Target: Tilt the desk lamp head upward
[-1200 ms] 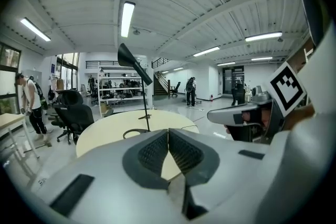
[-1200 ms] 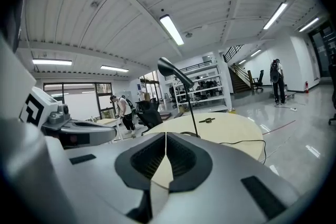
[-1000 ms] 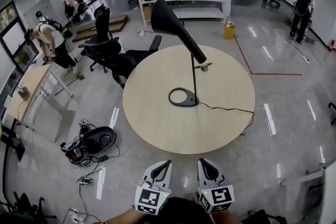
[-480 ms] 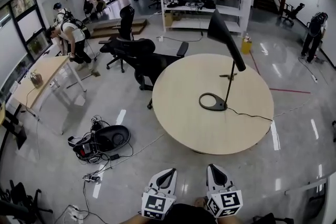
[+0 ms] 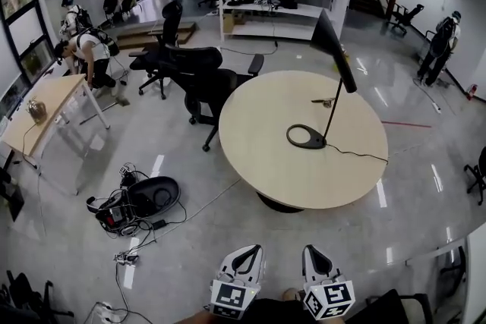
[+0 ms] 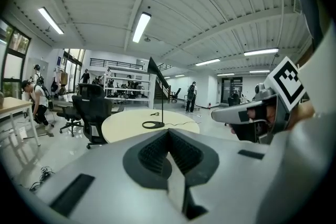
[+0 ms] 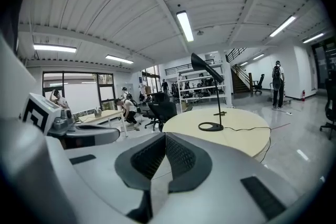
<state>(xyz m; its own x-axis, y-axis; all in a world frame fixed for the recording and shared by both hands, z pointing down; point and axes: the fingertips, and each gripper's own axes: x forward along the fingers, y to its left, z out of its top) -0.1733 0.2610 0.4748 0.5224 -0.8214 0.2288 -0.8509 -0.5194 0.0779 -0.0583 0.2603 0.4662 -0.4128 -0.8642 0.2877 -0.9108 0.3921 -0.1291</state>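
**A:** Where does the desk lamp [image 5: 331,104] stand, and how are the tongs?

**B:** It stands on the far right part of the round tabletop [image 5: 281,178]; its ring base [image 5: 307,136] lies flat, and the black cone of the lamp head [image 5: 332,48] sits aslant on top of a thin stem. The left tongs [image 5: 249,250] and right tongs [image 5: 314,250] hang side by side over the floor, close to the person and well apart from the lamp; each pair is pressed together with nothing between the jaws.

**A:** So the tilting is not yet begun; what could go wrong?

**B:** Mostly toppling, I'd say. The stem is slim and the head sits high; a push upward on the cone with nothing steadying the base could rock or slide the whole lamp rather than turn the joint.

**A:** And the grip itself?

**B:** The cone looks smooth and tapered; jaws closed on it might slip toward the narrow end, so they need to open first and take it squarely.

**A:** Anything else near it?

**B:** The cord [image 5: 364,156] trails from the base to the right edge of the tabletop and could snag; a small object [image 5: 323,101], too small to identify, lies just beside the stem and could be knocked.
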